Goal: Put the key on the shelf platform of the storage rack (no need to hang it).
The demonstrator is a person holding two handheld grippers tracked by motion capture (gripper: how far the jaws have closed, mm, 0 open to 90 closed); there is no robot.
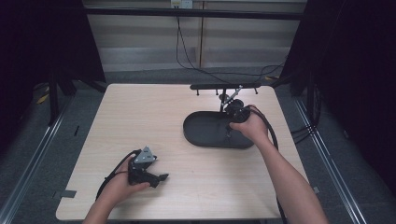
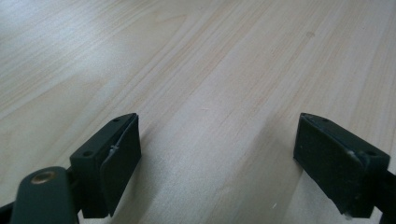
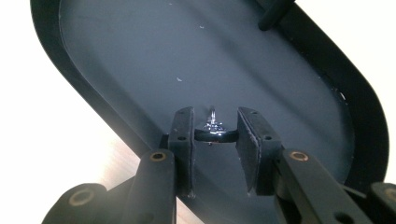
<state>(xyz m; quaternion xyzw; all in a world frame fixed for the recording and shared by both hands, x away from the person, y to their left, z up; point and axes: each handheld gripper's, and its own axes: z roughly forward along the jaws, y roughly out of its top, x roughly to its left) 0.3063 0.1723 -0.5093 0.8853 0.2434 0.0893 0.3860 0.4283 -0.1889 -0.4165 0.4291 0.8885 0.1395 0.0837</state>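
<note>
A black oval tray (image 1: 201,133) lies right of centre on the wooden table (image 1: 140,116). A thin post rises from its far side and carries a black crossbar (image 1: 224,86). My right gripper (image 1: 229,130) points down into the tray's right part. In the right gripper view my right gripper (image 3: 215,133) is shut on a small shiny metal piece (image 3: 214,127), just above the tray floor (image 3: 140,60). Near the table's front left, my left gripper (image 1: 161,177) rests low, held by a hand. In the left gripper view my left gripper (image 2: 217,158) is open over bare wood, with nothing between its fingers.
The stand's post (image 3: 275,14) shows at the top of the right gripper view, past the jaws. Cables (image 1: 187,51) hang and run across the floor behind the table. Dark curtains flank both sides.
</note>
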